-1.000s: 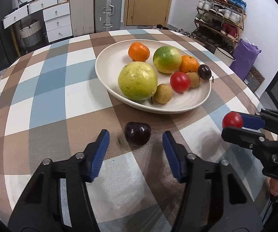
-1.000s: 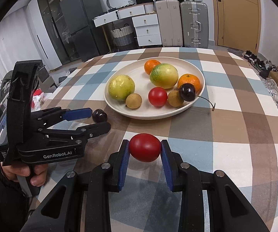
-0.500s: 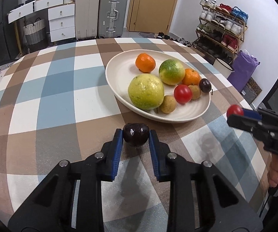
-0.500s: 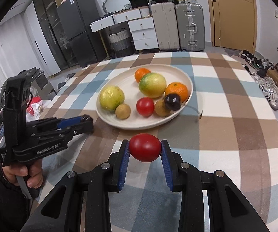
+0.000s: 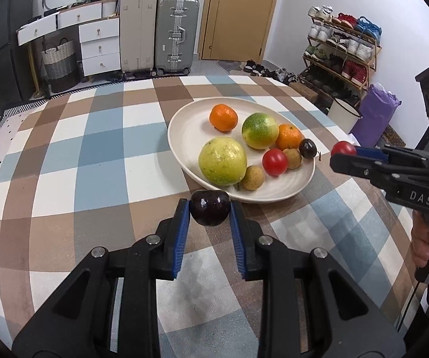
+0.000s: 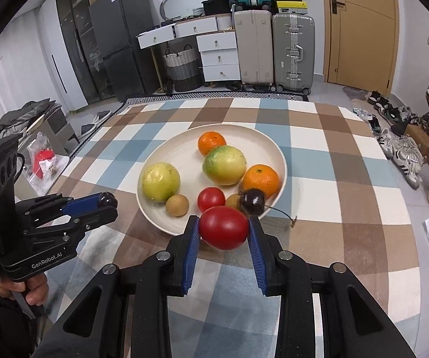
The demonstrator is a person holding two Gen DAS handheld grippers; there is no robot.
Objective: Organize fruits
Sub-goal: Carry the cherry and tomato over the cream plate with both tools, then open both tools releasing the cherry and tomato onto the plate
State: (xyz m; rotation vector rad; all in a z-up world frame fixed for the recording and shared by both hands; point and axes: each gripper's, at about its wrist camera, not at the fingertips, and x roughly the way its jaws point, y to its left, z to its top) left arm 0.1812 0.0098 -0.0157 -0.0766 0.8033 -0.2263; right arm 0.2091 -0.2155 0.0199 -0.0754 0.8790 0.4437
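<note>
Honestly, I had both claws loaded: the left gripper (image 5: pixel 210 212) was pinched nearly closed on a dark plum (image 5: pixel 210 211), the right gripper (image 6: pixel 223 232) clamped on a red tomato (image 6: pixel 223 231), each just near of the plate (image 5: pixel 184 128) on the checked table (image 5: pixel 101 149). My worry was the crowded near rim: dropping either there could have nudged the small brown fruit (image 5: pixel 252 177) or rolled the piece off the shallow edge.

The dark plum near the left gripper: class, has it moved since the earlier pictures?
Yes. The plum, clamped in the left gripper, has come up off the tablecloth toward the plate.
</note>
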